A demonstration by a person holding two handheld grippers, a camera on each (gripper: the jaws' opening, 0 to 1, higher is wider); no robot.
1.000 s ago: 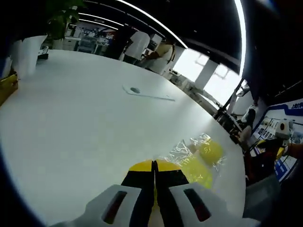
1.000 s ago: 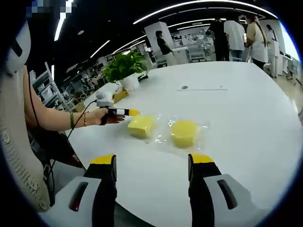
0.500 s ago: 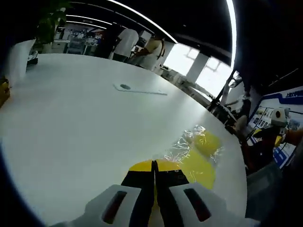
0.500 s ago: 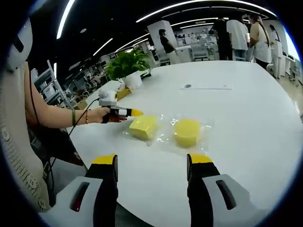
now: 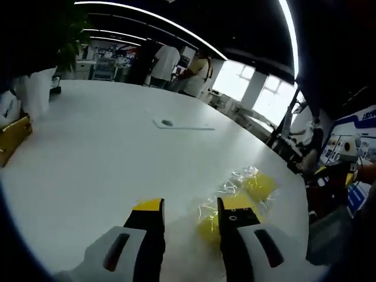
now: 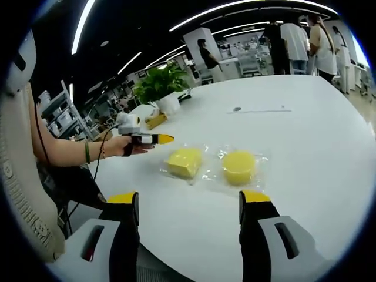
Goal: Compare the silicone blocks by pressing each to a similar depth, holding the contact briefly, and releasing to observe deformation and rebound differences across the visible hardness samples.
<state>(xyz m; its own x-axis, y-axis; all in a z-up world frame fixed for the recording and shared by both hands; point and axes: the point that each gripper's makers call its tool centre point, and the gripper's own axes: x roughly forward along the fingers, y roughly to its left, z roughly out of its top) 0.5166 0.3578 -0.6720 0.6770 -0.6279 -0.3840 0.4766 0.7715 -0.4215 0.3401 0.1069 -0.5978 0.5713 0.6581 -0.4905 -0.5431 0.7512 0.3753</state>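
My left gripper [image 5: 189,205], jaws wide, is nearer: square block [image 5: 226,214] at 1 o'clock; right gripper [image 6: 191,202] wide too.

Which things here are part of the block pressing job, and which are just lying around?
Job: square block, round block, left gripper, right gripper.

Lying about: potted plant, yellow box, flat strip on the table.
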